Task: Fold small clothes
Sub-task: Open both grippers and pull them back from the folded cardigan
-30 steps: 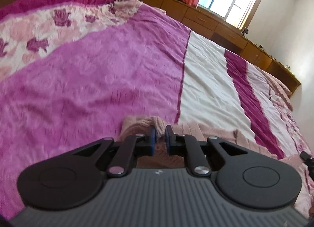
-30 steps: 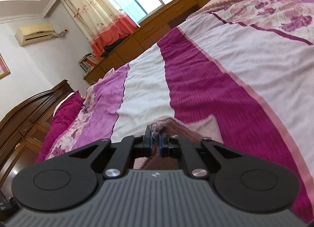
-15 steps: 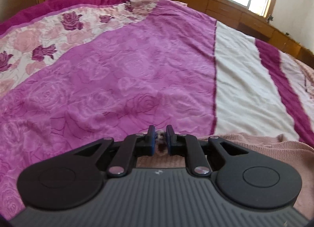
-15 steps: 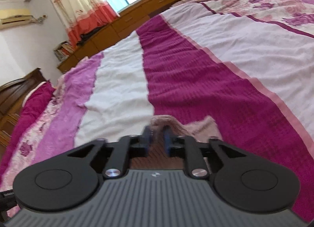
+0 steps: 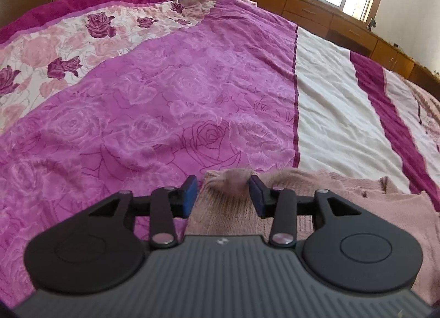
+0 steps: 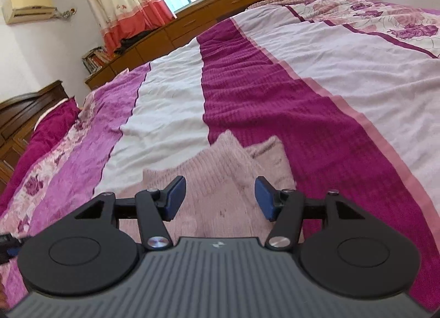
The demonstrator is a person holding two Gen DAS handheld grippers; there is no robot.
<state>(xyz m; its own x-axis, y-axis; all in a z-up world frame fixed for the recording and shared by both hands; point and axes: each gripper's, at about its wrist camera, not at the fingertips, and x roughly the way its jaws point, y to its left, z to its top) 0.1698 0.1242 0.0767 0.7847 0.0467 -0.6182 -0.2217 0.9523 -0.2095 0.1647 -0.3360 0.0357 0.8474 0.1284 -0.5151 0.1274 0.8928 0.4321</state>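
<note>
Both tongs have just been opening to drop the fold: the left gripper [image 5: 222, 194] straddles a blurred tuft of pink knit [image 5: 316, 208] unpinched, the right gripper [image 6: 218, 194] gapes over it, flat on the near bedspread [image 6: 247, 84].

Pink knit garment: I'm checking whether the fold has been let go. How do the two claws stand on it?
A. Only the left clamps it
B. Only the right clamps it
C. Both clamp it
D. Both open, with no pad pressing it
D: the left claw and right claw, jaws just opened, stand apart over the pink knit garment lying on the bed.
</note>
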